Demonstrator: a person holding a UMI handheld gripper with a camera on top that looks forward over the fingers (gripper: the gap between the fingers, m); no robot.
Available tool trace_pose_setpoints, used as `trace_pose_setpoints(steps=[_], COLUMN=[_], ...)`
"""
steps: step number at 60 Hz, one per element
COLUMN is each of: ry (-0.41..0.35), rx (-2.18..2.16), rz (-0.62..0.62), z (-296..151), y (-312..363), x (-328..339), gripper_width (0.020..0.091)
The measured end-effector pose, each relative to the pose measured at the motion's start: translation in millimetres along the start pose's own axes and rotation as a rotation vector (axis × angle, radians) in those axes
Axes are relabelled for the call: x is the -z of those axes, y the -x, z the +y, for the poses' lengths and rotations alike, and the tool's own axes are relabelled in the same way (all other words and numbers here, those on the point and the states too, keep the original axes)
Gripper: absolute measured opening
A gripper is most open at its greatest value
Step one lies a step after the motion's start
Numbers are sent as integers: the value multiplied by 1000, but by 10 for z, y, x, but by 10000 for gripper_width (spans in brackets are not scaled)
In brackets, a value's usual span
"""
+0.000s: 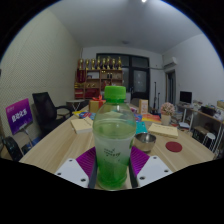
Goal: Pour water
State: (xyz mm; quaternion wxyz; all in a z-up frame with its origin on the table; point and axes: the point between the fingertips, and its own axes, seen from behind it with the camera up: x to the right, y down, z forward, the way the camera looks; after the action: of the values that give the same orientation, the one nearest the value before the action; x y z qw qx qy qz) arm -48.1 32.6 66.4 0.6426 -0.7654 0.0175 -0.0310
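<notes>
While the gripper (113, 172) clamps both purple-padded fingers on the clear plastic bottle with the green cap (114, 140) at the frame's lower centre, the cap looks shut — tipping now would pour nothing. Any slip on the smooth wall could drop the bottle onto the wooden table (60, 145) — near the small metal bowl (146, 141) just right of it.

We see a label on the bottle (114, 142), but its print is too small for us to read. A purple sign (18, 114) bears white marks we cannot make out.
</notes>
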Motion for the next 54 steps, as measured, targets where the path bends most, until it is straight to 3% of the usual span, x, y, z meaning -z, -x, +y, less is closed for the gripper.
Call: trace_pose_setpoints(steps=[6, 12, 18, 26, 33, 35, 42, 54], ry=[19, 74, 122, 180, 237, 245, 284, 255], rx=[49, 43, -80, -660, -1297, -1460, -1776, -2140], rz=[-45, -107, -192, -276, -354, -325, -366, -419], z=[37, 47, -62, -569, -888, -1007, -953, -1252], y=[139, 254, 480, 788, 564, 630, 360, 234], x=[-66, -168, -252, -411, -658, -610, -634, -783], gripper_width=[489, 424, 412, 388, 387, 387, 389, 390])
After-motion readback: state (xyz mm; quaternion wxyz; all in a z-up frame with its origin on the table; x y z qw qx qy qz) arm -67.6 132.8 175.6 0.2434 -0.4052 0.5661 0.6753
